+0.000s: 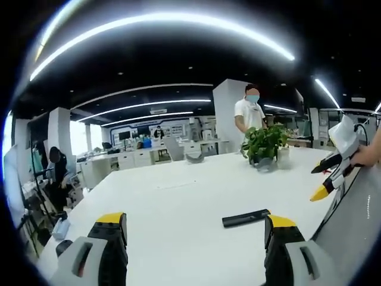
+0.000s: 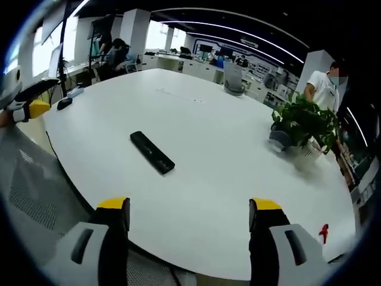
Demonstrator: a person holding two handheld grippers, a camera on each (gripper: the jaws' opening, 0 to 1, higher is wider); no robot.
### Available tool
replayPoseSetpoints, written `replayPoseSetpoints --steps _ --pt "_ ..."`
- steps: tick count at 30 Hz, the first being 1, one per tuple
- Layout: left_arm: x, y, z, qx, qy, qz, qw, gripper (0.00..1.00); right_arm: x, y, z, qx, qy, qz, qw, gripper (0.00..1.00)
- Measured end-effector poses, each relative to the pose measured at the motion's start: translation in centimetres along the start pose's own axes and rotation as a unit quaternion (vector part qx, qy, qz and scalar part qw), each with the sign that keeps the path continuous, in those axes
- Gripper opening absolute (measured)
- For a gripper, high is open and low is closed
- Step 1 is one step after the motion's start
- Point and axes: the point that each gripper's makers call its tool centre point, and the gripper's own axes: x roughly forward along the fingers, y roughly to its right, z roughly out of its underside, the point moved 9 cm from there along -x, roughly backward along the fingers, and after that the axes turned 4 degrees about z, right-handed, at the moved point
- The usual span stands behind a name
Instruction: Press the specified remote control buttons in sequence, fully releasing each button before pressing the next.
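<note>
The remote (image 2: 152, 152) lies flat left of centre in the right gripper view, on the white desk (image 2: 226, 179), untouched. Both the left claw (image 1: 193, 229) and right claw (image 2: 187, 214) gape wide, holding nothing. Best, I judge, to narrow one claw and press straight down with a single tip, lifting fully clear afterwards.

No writing can be read in either view. The remote control (image 2: 152, 152) on the white table (image 2: 226, 179) shows a plain black face with no legible labels. The wall panels (image 1: 172, 128) at the far end of the room carry marks too blurred to make out.
</note>
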Motion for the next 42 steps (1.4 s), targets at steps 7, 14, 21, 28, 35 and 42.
replayPoseSetpoints --steps 7,14,21,28,35,42 --pt "0.1 -0.1 0.0 -0.005 -0.001 -0.007 1.0 1.0 -1.0 0.0 -0.6 0.007 0.036 0.007 0.9993 0.85" --pt "0.2 0.0 0.0 -0.003 -0.007 -0.006 1.0 1.0 -0.7 1.6 -0.8 0.008 0.063 0.009 0.9979 0.85" --pt "0.0 -0.1 0.0 0.0 -0.011 -0.008 0.9999 1.0 -0.3 0.9 -1.1 -0.026 0.056 -0.011 0.998 0.85" --pt "0.2 -0.2 0.2 -0.007 -0.023 -0.007 0.9997 1.0 0.1 1.8 -0.7 0.004 0.052 -0.024 0.9984 0.83" --pt "0.6 0.7 0.3 -0.007 -0.035 0.035 0.9988 1.0 0.5 1.8 -0.4 0.019 0.04 -0.039 0.9982 0.82" --pt "1.1 0.8 0.6 -0.002 -0.066 0.054 0.9963 1.0 0.6 1.4 -0.4 0.027 0.033 -0.054 0.9976 0.83"
